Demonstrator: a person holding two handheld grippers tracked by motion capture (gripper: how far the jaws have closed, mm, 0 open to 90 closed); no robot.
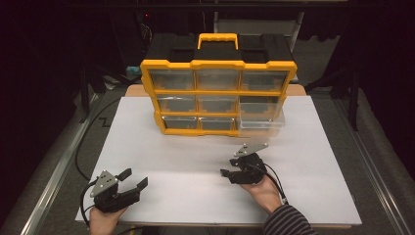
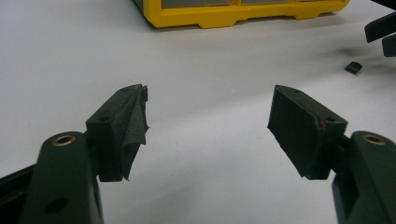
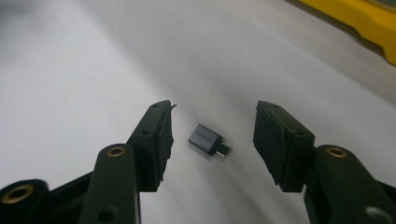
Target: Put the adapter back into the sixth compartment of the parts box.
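Between my right gripper's (image 3: 212, 142) black jaws lies the small grey metal adapter with a short plug end (image 3: 208, 139), flat on the white tabletop (image 3: 93, 70); neither pad touches it, so I hold nothing. I judge the pick barely begun: the jaws bracket the piece with a gap on both sides, and closing, lifting and stowing all remain. The likely home, I'd guess, is the clear plastic drawer (image 1: 262, 123) pulled out at the bottom right of the yellow-framed organiser case with clear drawers (image 1: 218, 98), which looks empty, though glare makes that hard to tell.

My left gripper (image 1: 133, 178) sits idle near the table's front left corner, jaws spread wide over bare surface, well apart from the adapter.

From the left gripper view the adapter (image 2: 353, 67) is a dark speck beside my right gripper's tips (image 2: 382, 37), showing it rests free on the table. From the high view it is too small to pick out, but the drawer stands plainly open
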